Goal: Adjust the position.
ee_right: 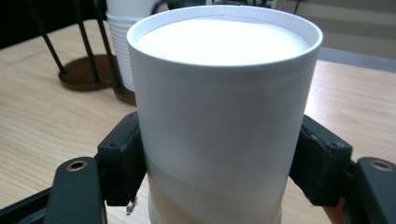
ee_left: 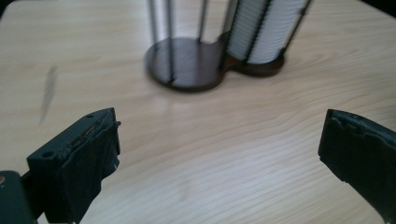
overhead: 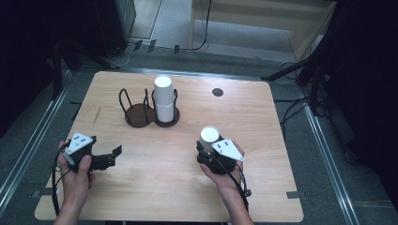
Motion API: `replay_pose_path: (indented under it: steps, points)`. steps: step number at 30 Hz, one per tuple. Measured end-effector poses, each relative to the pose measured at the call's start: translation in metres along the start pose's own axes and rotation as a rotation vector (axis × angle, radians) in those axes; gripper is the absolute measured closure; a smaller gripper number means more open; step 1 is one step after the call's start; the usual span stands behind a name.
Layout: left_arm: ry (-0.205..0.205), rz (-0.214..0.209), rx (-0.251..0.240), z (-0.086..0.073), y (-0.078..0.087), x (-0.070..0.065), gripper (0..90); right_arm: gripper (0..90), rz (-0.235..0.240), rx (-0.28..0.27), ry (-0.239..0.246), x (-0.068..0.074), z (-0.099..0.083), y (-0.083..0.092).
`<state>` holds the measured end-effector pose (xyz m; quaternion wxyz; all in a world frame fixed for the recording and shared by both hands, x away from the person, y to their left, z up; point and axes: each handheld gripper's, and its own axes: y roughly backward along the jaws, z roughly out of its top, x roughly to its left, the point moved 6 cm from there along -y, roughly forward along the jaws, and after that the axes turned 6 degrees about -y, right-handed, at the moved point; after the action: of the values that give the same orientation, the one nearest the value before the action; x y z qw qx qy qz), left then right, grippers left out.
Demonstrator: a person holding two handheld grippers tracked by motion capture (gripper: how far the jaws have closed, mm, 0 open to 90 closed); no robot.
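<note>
We see the right gripper (overhead: pixel 210 146) at 5 o'clock on the table (overhead: pixel 178 187), its jaws pinching 1 upright white paper cup (ee_right: pixel 219 116). The left gripper (overhead: pixel 109 158), at 8 o'clock, has its jaws spread, with nothing between them.

White paper cup (ee_right: pixel 224 116), upright, near the table's right-front edge.

Light wooden table (overhead: pixel 263 117); grey floor (overhead: pixel 178 23); dark surroundings.
</note>
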<state>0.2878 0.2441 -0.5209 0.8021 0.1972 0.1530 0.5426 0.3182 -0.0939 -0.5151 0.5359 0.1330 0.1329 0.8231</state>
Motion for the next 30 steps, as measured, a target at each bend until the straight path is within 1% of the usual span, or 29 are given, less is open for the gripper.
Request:
replay_pose_path:
  steps: [3, 4, 6, 8, 9, 10, 12, 13, 14, 15, 16, 17, 18, 19, 20, 23, 25, 27, 29, 30]
  points:
    - [-0.046, -0.037, -0.011, 0.025, -0.002, -0.018, 0.0, 27.7, 0.007, -0.016, 0.003, 0.006, 0.009, -0.002]
    - [-0.057, -0.059, -0.021, 0.032, -0.003, -0.023, 0.0, 27.7, 0.011, -0.019, -0.003, 0.008, 0.012, -0.002]
    - [-0.062, -0.092, -0.026, 0.042, -0.006, -0.032, 0.0, 27.7, 0.036, -0.017, 0.007, 0.014, 0.014, -0.004]
    - [-0.071, -0.112, -0.015, 0.045, -0.009, -0.039, 0.0, 27.7, 0.047, -0.01, 0.037, 0.018, 0.013, -0.006]
    - [-0.074, -0.125, -0.001, 0.043, -0.011, -0.043, 0.0, 27.7, 0.054, -0.008, 0.05, 0.02, 0.012, -0.007]
    - [-0.065, -0.152, 0.007, 0.041, -0.012, -0.047, 0.0, 27.8, 0.059, -0.005, 0.052, 0.022, 0.01, -0.007]
    - [-0.037, -0.24, 0.017, 0.037, -0.015, -0.053, 0.0, 27.9, 0.068, 0.007, 0.058, 0.025, 0.006, -0.009]
    - [-0.029, -0.259, 0.029, 0.037, -0.017, -0.055, 0.0, 27.9, 0.076, 0.018, 0.073, 0.026, 0.003, -0.01]
    - [-0.026, -0.269, 0.036, 0.037, -0.017, -0.057, 0.0, 28.0, 0.08, 0.03, 0.082, 0.029, 0.001, -0.011]
    - [-0.026, -0.269, 0.036, 0.037, -0.017, -0.057, 0.0, 28.0, 0.08, 0.03, 0.082, 0.029, 0.001, -0.011]
    - [-0.02, -0.289, 0.036, 0.038, -0.017, -0.06, 0.0, 28.1, 0.08, 0.033, 0.09, 0.031, -0.002, -0.012]
    - [-0.033, -0.302, 0.04, 0.039, -0.017, -0.065, 0.0, 28.1, 0.089, 0.044, 0.104, 0.036, -0.007, -0.012]
    - [-0.045, -0.305, 0.045, 0.039, -0.018, -0.068, 0.0, 28.2, 0.089, 0.049, 0.12, 0.038, -0.009, -0.012]
    - [-0.045, -0.305, 0.045, 0.039, -0.018, -0.068, 0.0, 28.2, 0.089, 0.049, 0.12, 0.038, -0.009, -0.012]
    - [-0.067, -0.309, 0.067, 0.038, -0.02, -0.075, 0.0, 28.3, 0.09, 0.052, 0.145, 0.044, -0.012, -0.011]
    - [-0.083, -0.321, 0.089, 0.038, -0.019, -0.083, 0.4, 28.7, 0.096, 0.047, 0.164, 0.051, -0.013, -0.011]
    - [-0.092, -0.312, 0.087, 0.04, -0.017, -0.086, 5.0, 28.8, 0.101, 0.049, 0.202, 0.056, -0.016, -0.012]
    - [-0.104, -0.307, 0.086, 0.042, -0.013, -0.089, 6.6, 29.0, 0.11, 0.048, 0.227, 0.062, -0.018, -0.013]
    - [-0.118, -0.317, 0.09, 0.042, -0.012, -0.092, 7.4, 29.1, 0.12, 0.044, 0.245, 0.067, -0.019, -0.014]
    - [-0.123, -0.319, 0.089, 0.042, -0.011, -0.093, 10.4, 29.2, 0.12, 0.045, 0.257, 0.069, -0.02, -0.014]
